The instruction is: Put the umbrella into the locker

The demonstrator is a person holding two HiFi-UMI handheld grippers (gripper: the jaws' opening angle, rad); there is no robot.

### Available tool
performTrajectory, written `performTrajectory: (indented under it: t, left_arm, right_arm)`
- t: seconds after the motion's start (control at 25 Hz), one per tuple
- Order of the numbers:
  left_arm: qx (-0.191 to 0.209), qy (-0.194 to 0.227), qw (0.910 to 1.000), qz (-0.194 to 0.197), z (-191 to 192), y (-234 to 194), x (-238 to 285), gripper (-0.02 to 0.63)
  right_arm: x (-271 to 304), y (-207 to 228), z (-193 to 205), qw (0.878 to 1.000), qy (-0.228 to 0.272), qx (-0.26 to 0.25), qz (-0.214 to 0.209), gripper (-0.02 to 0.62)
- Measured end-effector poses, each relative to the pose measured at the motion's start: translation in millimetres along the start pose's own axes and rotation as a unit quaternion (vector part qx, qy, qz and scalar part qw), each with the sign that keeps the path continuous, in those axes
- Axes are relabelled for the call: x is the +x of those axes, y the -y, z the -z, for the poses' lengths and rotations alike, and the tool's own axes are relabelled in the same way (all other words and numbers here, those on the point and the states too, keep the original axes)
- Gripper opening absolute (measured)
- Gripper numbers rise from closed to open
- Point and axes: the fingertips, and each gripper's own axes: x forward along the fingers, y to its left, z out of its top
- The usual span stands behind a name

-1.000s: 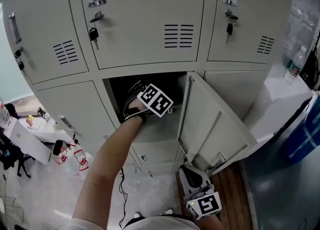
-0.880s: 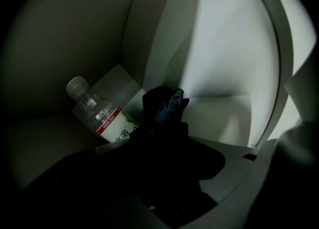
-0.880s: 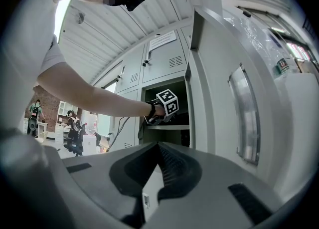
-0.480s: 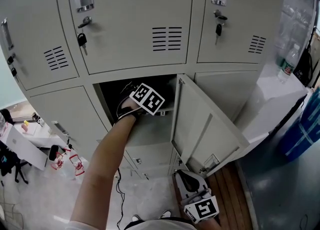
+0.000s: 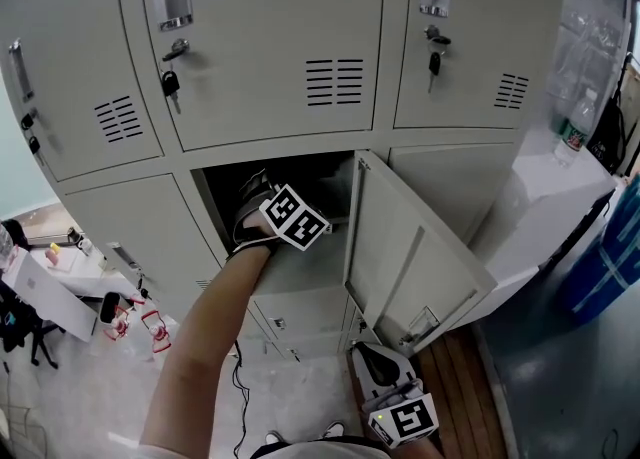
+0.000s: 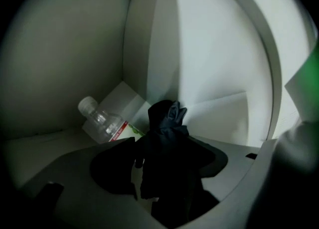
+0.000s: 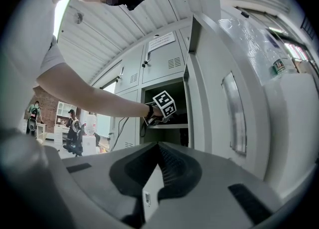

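A clear plastic bottle [image 6: 102, 120] lies in the back left corner of the open locker [image 5: 325, 187], its cap toward the left wall and a white box [image 6: 128, 102] just behind it. The left claw [image 6: 163, 165] reaches into that compartment. Its jaws have just been opening and now stand released, spread wide. The folded dark umbrella [image 6: 167, 135] sits inside the locker between them, with a sliver of light showing beside the left jaw. To the right, the locker door [image 5: 400, 247] hangs swung outward. The right claw [image 7: 160, 148] hovers low outside, near the door's bottom corner, clenched with nothing in it.
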Motion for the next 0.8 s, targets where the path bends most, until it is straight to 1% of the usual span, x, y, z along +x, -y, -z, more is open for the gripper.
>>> performTrajectory:
  t: [0.24, 0.4, 0.6, 0.8]
  left_arm:
    - [-0.032, 0.052, 0.9981, 0.005, -17.0, -3.3, -27.3, 0.318]
    - [-0.026, 0.061, 0.9978, 0.01, -19.6, 2.5, -39.1, 0.318]
    - [-0.031, 0.073, 0.9968, 0.015, -18.7, 8.2, -54.5, 0.318]
    - [-0.028, 0.088, 0.9954, 0.024, -20.1, 14.1, -73.3, 0.316]
  right_arm:
    - [0.6, -13.1, -4.1, 1.0, 0.005, -0.006, -0.01, 0.015]
    - [-2.8, -22.4, -7.8, 1.0, 0.009, -0.011, -0.012, 0.015]
    - [-10.4, -26.4, -9.5, 1.0, 0.01, -0.017, -0.006, 0.015]
    - [-13.4, -36.8, -16.5, 1.0, 0.016, -0.022, 0.0, 0.015]
